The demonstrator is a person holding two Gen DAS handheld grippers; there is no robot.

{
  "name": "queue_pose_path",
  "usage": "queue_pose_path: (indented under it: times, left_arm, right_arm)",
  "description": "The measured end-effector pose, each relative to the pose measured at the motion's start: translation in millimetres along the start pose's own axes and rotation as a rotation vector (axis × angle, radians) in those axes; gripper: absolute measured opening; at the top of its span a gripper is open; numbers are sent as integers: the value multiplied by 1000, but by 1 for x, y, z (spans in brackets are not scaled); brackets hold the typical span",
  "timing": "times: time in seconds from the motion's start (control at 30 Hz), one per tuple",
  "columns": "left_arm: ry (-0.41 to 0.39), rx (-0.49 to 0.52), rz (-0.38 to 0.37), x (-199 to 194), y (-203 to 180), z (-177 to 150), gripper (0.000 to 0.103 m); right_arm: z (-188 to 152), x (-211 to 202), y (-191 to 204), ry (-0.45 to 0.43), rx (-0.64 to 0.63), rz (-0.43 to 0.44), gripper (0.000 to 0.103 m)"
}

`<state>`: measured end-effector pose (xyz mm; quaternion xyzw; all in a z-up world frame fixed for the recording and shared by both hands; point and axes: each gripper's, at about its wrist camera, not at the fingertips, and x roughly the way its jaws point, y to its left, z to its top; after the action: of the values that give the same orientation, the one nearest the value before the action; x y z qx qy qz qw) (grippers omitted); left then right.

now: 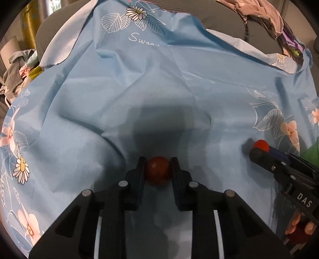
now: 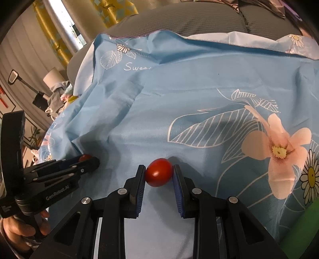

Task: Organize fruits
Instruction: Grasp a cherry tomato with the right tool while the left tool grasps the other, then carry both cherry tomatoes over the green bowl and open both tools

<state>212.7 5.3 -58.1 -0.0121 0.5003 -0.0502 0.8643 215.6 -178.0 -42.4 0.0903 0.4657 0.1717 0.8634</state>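
My left gripper (image 1: pixel 158 165) is shut on a dark red cherry tomato (image 1: pixel 158 170), held between its fingertips just above the blue floral cloth (image 1: pixel 151 83). My right gripper (image 2: pixel 159 171) is shut on a brighter red cherry tomato (image 2: pixel 159 175), also low over the cloth. Each gripper shows in the other's view: the right one with its tomato (image 1: pixel 260 145) at the right edge of the left wrist view, the left one with its tomato (image 2: pixel 84 157) at the left edge of the right wrist view.
The cloth (image 2: pixel 199 79) covers a grey sofa (image 2: pixel 179 22) and is creased. A green object (image 2: pixel 299 225) sits at the lower right edge. Piled clothes (image 1: pixel 18 67) lie at the far left and more clothes (image 1: pixel 265 18) at the back right.
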Motion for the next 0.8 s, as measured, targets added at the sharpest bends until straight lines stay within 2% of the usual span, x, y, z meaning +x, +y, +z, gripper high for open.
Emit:
queue_pose_path:
  times: [0.2, 0.4, 0.8]
  left_arm:
    - [7, -19, -44, -16, 3, -13, 24]
    - [-21, -4, -89, -48, -1, -32, 24]
    - [-109, 76, -85, -109, -25, -66, 25]
  right_arm:
    - [-5, -9, 7, -8, -17, 3, 29]
    - [-15, -31, 21, -25, -32, 22, 29]
    - [-40, -94, 49, -90, -90, 30, 29]
